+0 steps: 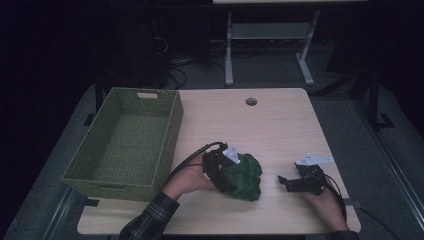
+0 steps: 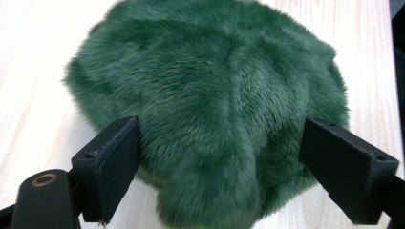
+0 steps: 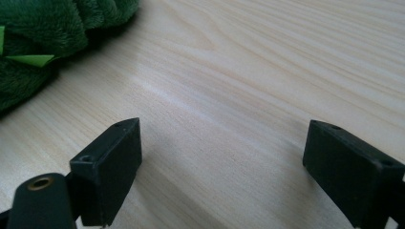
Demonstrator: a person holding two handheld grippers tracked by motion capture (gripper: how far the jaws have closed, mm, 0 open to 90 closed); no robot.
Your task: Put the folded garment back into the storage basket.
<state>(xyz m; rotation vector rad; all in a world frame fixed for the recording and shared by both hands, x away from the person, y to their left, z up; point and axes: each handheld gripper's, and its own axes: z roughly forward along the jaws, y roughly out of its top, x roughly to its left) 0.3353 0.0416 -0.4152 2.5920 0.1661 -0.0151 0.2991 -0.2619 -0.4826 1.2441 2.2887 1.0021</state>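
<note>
Jaws of the left gripper (image 2: 217,176) stand spread wide w/ the green plush toy (image 2: 210,100) dead ahead and partly between them: a furry nub of the toy pokes back toward the camera, centred in the gap, while the left pad brushes the fur and the right pad sits just clear of the toy's flank. So nothing is clamped yet, but the toy is lined up for a squeeze; judging by this, the next move needs a slight push fwd, then a close. In the high view the left gripper (image 1: 222,170) is pressed against the toy's (image 1: 245,176) left side, near the front-middle of the tabletop (image 1: 280,125), the hand behind it reaching in from the bottom edge. Toy looks like a rounded lump, no clear long axis, maybe a bit longer front to back; can't tell which end is the head. Right gripper (image 1: 284,181) lies off to the toy's right, near but apart, jaws pointed left at it. In the right gripper view those jaws (image 3: 222,171) are also released, bare wood between them, and the toy (image 3: 43,43) sits in the upper-left corner, i.e. ahead and off to one side, w/ a light-green tag or fin on it. Left hand is clearly the nearer one, so the grab is prob. its job. Farther out, the green woven basket (image 1: 170,125) stands on the tabletop's left edge, well apart from the toy, open side up, w/ nothing visible inside; likely drop spot, and it lies on the left gripper's side.
</note>
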